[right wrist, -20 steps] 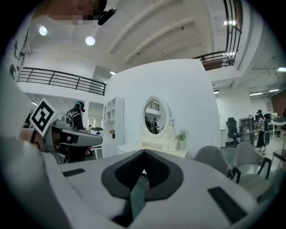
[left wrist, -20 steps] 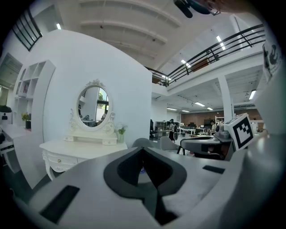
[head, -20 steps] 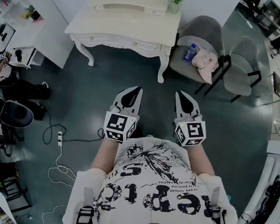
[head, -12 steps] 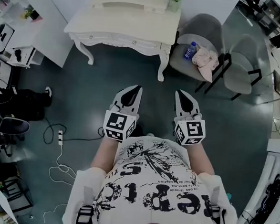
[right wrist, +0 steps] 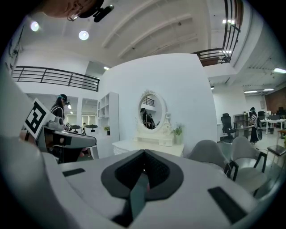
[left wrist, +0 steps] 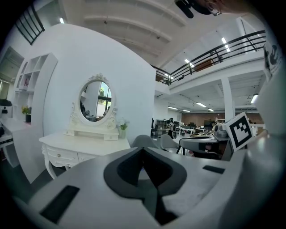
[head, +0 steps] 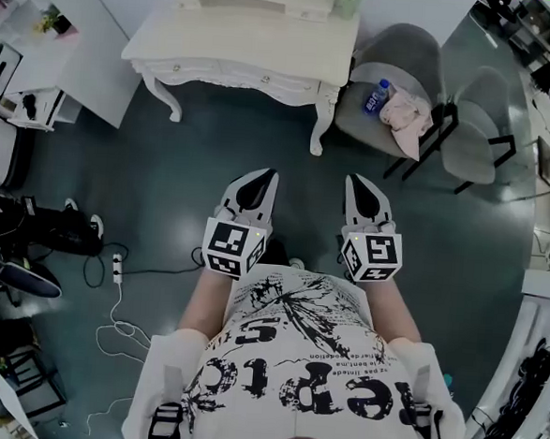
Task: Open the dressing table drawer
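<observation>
The white dressing table [head: 240, 47] stands against the far wall, its drawer fronts [head: 227, 73] with small knobs facing me and closed. Both grippers hover side by side in front of my chest, well short of the table. My left gripper [head: 271, 173] is shut with nothing in it, and so is my right gripper [head: 354, 180]. In the left gripper view the table [left wrist: 82, 145], its oval mirror [left wrist: 95, 99] and a drawer [left wrist: 60, 155] lie ahead to the left of the closed left gripper [left wrist: 142, 148]. The right gripper view shows the table [right wrist: 147, 145] past the closed right gripper [right wrist: 144, 153].
A grey chair [head: 398, 68] right of the table holds a bottle [head: 374, 99] and a pink cloth [head: 406, 115]. A second grey chair [head: 479, 125] stands further right. A power strip with cable [head: 117, 268] lies on the dark floor at left, near a person's legs [head: 53, 231]. White shelves [head: 52, 53] flank the table.
Both grippers keep the same pose, shut. The person at the left edge has shifted towards me, and the table sits slightly higher in the head view.
</observation>
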{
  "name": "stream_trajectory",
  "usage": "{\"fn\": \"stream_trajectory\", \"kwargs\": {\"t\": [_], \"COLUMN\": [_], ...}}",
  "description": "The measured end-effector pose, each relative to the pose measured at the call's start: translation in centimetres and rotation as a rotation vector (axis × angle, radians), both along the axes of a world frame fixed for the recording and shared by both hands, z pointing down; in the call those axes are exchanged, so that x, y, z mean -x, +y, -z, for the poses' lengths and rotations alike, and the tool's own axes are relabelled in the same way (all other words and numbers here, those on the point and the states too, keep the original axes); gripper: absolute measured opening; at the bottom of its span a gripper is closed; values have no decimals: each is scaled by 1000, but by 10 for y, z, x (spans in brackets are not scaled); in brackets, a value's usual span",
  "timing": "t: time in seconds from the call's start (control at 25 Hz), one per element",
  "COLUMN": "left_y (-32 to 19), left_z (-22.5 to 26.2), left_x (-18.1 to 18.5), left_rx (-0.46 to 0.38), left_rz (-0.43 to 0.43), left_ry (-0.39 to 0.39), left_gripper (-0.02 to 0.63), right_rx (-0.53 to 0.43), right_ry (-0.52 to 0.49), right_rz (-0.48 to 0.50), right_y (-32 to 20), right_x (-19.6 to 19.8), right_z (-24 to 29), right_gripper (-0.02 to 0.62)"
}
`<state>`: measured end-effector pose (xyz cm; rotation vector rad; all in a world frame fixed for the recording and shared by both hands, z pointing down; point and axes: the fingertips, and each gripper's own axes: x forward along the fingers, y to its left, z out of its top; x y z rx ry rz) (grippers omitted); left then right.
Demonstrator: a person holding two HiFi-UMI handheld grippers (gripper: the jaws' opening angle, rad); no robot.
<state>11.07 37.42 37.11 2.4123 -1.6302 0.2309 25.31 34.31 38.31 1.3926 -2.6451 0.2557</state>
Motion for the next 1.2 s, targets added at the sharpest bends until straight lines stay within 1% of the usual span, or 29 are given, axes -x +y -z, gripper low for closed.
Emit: {"fn": "stream_trajectory", "kwargs": {"t": [0.2, 0.44, 0.56, 0.84, 1.04, 1.2], "left_y": [-30, -97, -130, -193, -223, -242], "left_z": [-7, -2, 1, -1, -13, -22], "left_x": [31, 71, 97, 152, 174, 186], "left_rx": [8, -3, -10, -11, 5, 27], "left_rz": [-1, -32, -45, -74, -86, -74], "left_ry": [13, 10, 10, 2, -2, 12], "left_gripper": [18, 19, 18, 19, 18, 18], "right_rx": [27, 24, 25, 28, 34, 51], "right_ry": [3, -14, -10, -8, 6, 20], "right_rz": [-20, -48, -63, -88, -109, -98], "right_y": [-27, -89, -118, -180, -212, -236], "right_x": [26, 64, 89, 145, 171, 182], "right_z": [-10, -8, -8, -14, -26, -32], "right_gripper": [17, 17, 17, 17, 17, 17]}}
